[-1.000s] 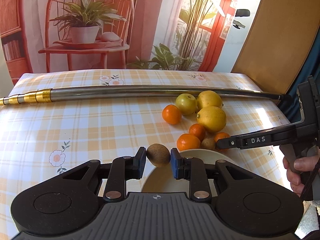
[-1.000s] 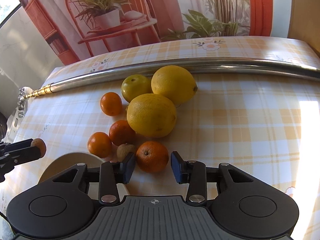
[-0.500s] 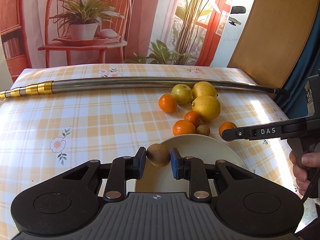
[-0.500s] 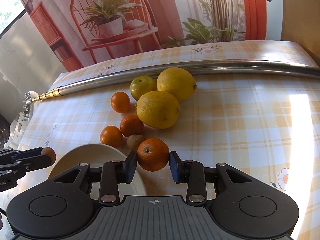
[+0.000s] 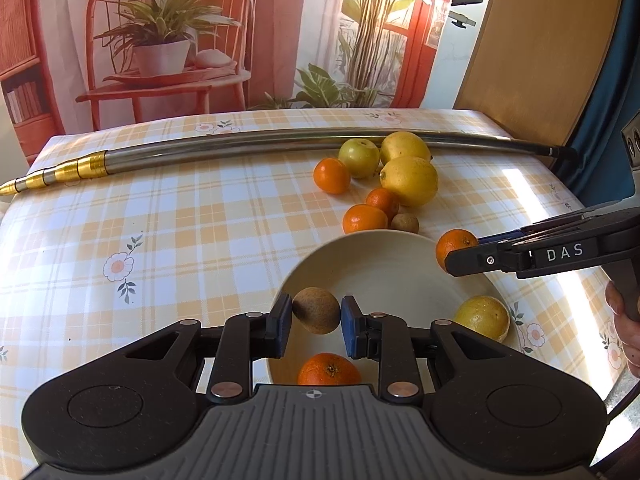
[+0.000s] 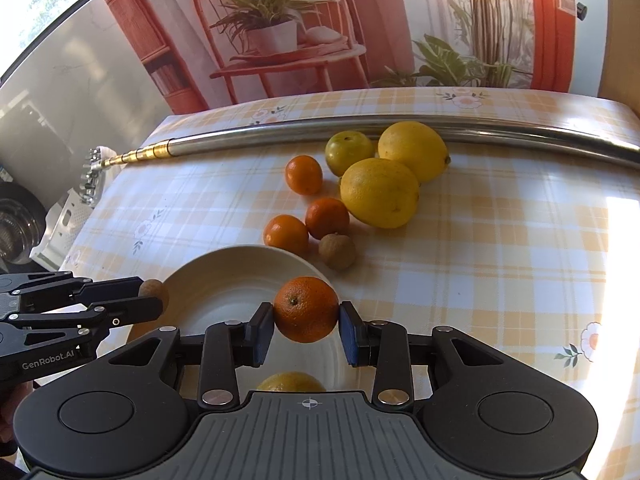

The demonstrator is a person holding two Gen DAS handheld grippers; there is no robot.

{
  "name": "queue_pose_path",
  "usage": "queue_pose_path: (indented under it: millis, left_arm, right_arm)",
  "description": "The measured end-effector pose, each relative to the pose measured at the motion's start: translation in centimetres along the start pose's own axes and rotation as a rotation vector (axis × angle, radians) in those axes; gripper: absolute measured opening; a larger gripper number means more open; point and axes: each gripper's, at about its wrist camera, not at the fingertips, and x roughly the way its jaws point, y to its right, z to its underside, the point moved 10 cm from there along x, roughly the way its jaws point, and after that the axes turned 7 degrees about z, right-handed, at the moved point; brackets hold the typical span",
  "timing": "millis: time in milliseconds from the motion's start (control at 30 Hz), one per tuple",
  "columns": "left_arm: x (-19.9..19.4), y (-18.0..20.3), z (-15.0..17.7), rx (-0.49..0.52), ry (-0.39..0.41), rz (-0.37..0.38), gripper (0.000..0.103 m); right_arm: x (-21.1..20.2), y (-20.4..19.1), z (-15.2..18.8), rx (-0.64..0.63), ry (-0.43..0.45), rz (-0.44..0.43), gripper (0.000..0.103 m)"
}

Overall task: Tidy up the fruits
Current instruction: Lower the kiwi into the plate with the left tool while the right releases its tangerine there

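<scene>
My left gripper (image 5: 316, 320) is shut on a brown kiwi (image 5: 316, 310) and holds it over the near left part of a cream plate (image 5: 380, 264). An orange (image 5: 328, 369) and a yellow fruit (image 5: 482, 317) lie in that plate. My right gripper (image 6: 306, 326) is shut on an orange (image 6: 306, 309) above the plate's (image 6: 224, 280) right rim. On the cloth beyond the plate lie three oranges (image 6: 303, 174), a second kiwi (image 6: 337, 251), two lemons (image 6: 380, 192) and a green fruit (image 6: 349, 153).
A long steel pole with a gold end (image 5: 256, 148) lies across the table behind the fruit. A hand (image 5: 624, 320) grips the right tool at the right edge. The checked tablecloth (image 5: 160, 216) stretches out to the left of the plate.
Both grippers have pulled back toward me over the plate. The right gripper closed on an orange from the pile and lifted it; the left still holds its kiwi.
</scene>
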Motion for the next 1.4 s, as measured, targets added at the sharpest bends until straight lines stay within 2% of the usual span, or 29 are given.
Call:
queue_pose_path:
  millis: [367,667,1033,1133,1400]
  left_arm:
    - [0.7,0.2,0.8,0.020,-0.035,-0.013,0.028]
    - [1.1,-0.1,1.3,0.018,-0.052,-0.028,0.028]
    - [1.3,-0.3,1.5,0.005,-0.058,-0.041,0.028]
    - [1.2,-0.3,1.6,0.002,-0.057,-0.044,0.028]
    - [1.1,-0.1,1.6,0.012,-0.050,-0.052,0.029]
  right_arm:
    - [1.4,-1.6,1.3,-0.046,-0.070,-0.004,0.032]
    - [2.3,-1.3,1.8,-0.030,-0.101,0.003,0.032]
    - [2.0,-0.9,2.0,-0.009,-0.086,0.015,0.034]
    - [1.7,-0.9,2.0,-0.032,-0.066,0.041,0.038]
    - [0.8,-1.0,1.6,-0.072,-0.026,0.076,0.038]
